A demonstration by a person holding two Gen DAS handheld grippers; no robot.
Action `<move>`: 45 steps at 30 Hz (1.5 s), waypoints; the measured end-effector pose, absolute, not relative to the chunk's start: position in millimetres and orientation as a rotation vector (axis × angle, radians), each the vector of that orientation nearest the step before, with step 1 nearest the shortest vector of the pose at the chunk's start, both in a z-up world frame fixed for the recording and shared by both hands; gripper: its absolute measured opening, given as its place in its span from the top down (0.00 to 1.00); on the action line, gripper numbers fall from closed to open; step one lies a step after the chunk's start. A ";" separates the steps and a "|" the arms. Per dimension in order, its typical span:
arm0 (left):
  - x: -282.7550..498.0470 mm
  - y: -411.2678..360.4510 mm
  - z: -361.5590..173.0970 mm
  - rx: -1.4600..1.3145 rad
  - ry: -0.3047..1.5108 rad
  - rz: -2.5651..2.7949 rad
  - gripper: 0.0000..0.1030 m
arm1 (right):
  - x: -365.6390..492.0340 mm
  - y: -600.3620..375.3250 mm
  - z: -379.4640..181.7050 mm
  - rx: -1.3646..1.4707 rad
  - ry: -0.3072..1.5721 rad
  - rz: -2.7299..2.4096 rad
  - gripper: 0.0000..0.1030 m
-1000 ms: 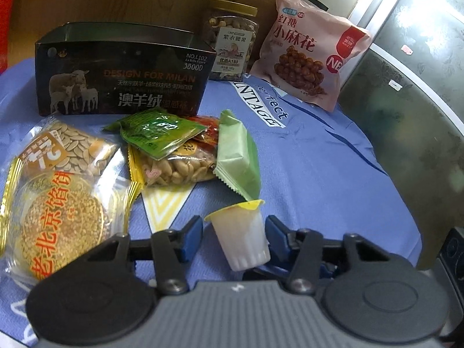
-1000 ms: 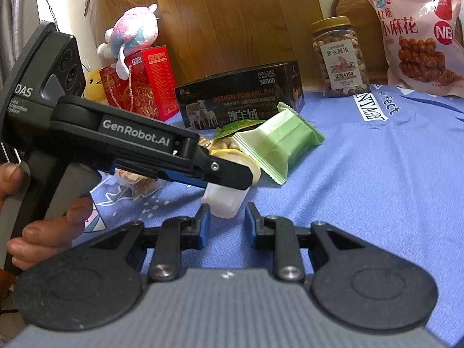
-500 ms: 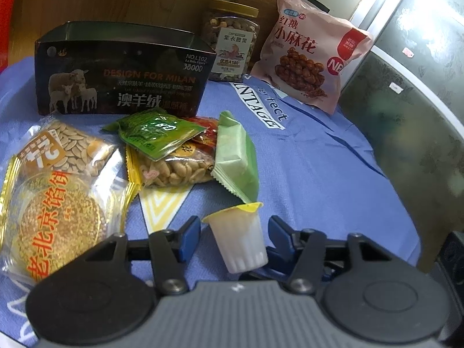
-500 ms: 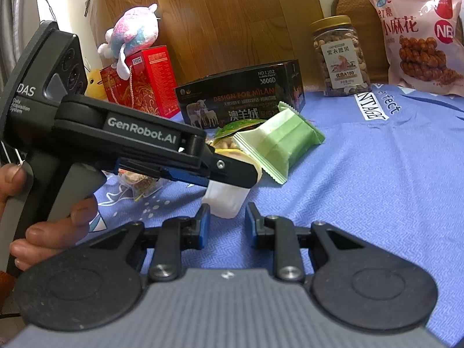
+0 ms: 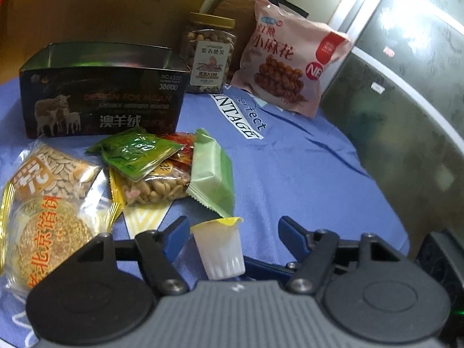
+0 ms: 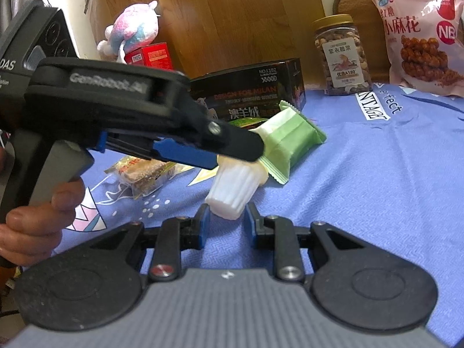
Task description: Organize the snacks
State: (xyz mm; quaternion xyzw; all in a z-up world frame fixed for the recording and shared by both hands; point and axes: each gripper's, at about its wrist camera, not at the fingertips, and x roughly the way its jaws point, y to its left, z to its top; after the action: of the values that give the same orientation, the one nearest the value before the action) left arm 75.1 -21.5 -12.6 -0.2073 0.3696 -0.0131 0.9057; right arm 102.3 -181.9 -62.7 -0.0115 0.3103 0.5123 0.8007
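Note:
A small white jelly cup (image 5: 219, 250) with a yellow lid sits between the wide-open fingers of my left gripper (image 5: 232, 233), touching neither. In the right wrist view the same cup (image 6: 233, 187) is tilted and its base is pinched between the fingers of my right gripper (image 6: 225, 217). The left gripper's black and blue body (image 6: 162, 133) hangs over the cup from the left. A green wafer pack (image 5: 213, 171), a peanut pack (image 5: 156, 185), a green sachet (image 5: 139, 150), a seed pack (image 5: 55, 171) and a round cake pack (image 5: 43, 232) lie on the blue cloth (image 5: 304, 174).
A dark open carton (image 5: 101, 98) stands behind the snack pile. A nut jar (image 5: 208, 55) and a pink twist-snack bag (image 5: 287, 66) stand at the back. A red box (image 6: 153, 55) and a plush toy (image 6: 133, 29) are far left.
My left gripper's jaws have spread much wider around the cup. My right gripper has come in and closed on the cup's base, which now tilts.

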 end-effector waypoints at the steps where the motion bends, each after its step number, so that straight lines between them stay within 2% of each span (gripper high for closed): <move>1: 75.0 -22.4 -12.7 -0.424 0.766 -0.028 0.33 | 101.0 -181.9 -62.7 -0.025 0.665 1.093 0.71; 45: 61.9 -29.7 -30.1 -0.501 0.806 -0.054 0.32 | 97.3 -183.6 -62.2 -0.005 0.675 1.063 0.69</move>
State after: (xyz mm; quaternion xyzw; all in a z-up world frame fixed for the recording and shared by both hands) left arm 61.9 -29.7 -30.1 -0.2413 0.3880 -0.0261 0.8891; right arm 97.3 -183.6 -62.2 -0.0023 0.3157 0.4969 0.8083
